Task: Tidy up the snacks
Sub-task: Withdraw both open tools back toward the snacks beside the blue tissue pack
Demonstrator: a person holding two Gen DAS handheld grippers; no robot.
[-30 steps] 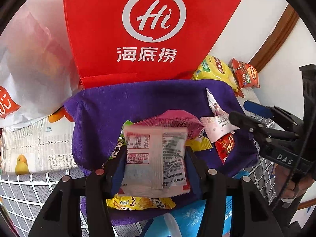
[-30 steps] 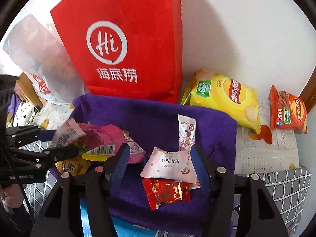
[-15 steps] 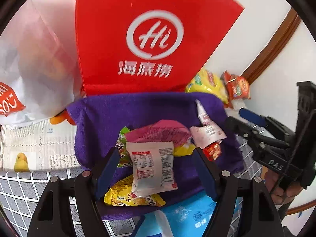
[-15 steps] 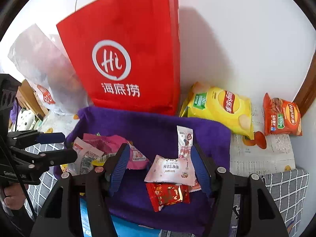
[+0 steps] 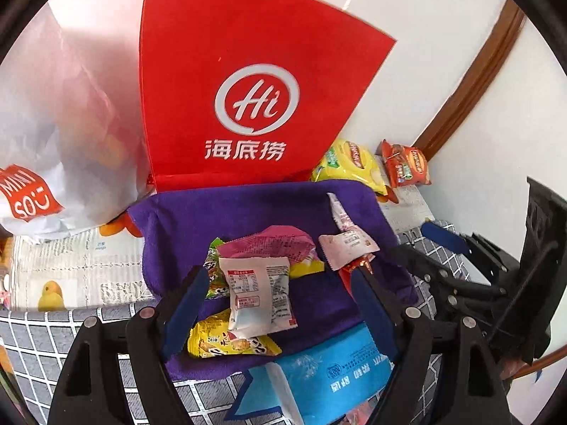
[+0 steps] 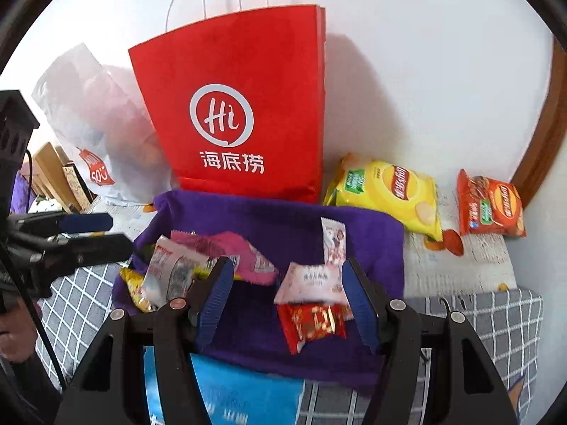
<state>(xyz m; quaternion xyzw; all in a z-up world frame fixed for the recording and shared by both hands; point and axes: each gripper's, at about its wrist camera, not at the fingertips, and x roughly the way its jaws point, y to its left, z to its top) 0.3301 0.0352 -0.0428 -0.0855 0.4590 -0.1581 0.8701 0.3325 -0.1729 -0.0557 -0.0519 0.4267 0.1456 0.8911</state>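
A purple towel (image 5: 230,212) holds a pile of small snacks. My left gripper (image 5: 278,272) hovers above the pile with its jaws opening. A white packet (image 5: 258,297) lies loose below them on a pink packet (image 5: 276,244) and a yellow packet (image 5: 226,341), touching neither pad. My right gripper (image 6: 287,265) stands open over the towel (image 6: 283,219), above a pale pink packet (image 6: 312,281) and a red candy packet (image 6: 312,322), holding nothing. A slim sachet (image 6: 333,241) lies just behind them. The left gripper (image 6: 117,232) shows at the left edge of the right wrist view.
A red paper bag (image 6: 241,106) stands against the wall behind the towel, with a white plastic bag (image 5: 53,141) to its left. Yellow chips (image 6: 386,191) and orange chips (image 6: 489,205) lie at the right. A blue tissue pack (image 5: 336,364) sits at the towel's near edge.
The left gripper let go of the white packet, which dropped onto the pile, and its jaws spread. Both grippers rose and drew back from the towel.
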